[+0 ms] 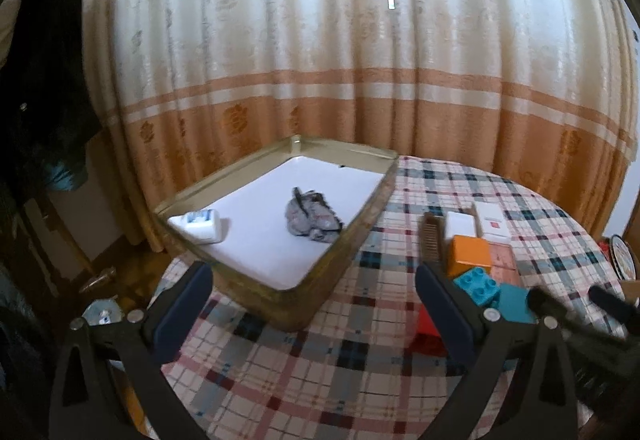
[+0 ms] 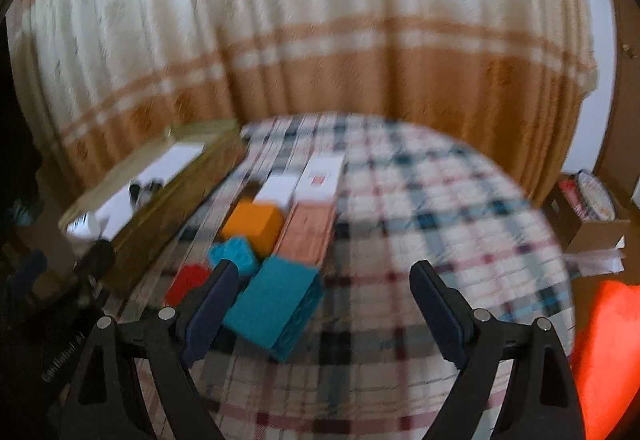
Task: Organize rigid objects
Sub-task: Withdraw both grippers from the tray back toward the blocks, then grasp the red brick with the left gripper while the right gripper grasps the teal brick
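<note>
On the round table (image 1: pixel 400 380) with the plaid cloth, before an orange-and-cream curtain (image 1: pixel 320 39):

One shallow tin tray (image 1: pixel 360 232), lined white, at the left. It holds two items: one small white packet (image 1: pixel 202 226) in the near-left corner and one crumpled grey wrapper (image 1: pixel 312 217) toward the right wall.

One cluster of rigid objects to the right of the tray, apart from it:
- two white boxes, one plain (image 1: pixel 460 224), one with a red mark (image 1: pixel 493 223), side by side at the far end;
- one brown comb (image 1: pixel 431 238), long axis running near to far;
- one orange block (image 2: pixel 254 224);
- one pink flat box (image 2: pixel 310 234), long axis near to far;
- one small teal studded brick (image 2: pixel 236 254);
- one large teal block (image 2: pixel 274 314), nearest, long axis slanting from near-left to far-right, circles on its near-right side;
- one red piece (image 2: pixel 188 280), partly hidden; shape unclear.

Two tongs. The left gripper (image 1: pixel 314 304) stands released over the tray's near corner, nothing between its fingers. The right gripper (image 2: pixel 324 306) is spread wide; the large teal block lies just inside its left finger, unpressed.

One cardboard box (image 2: pixel 596 224) beyond the table, far right.
</note>
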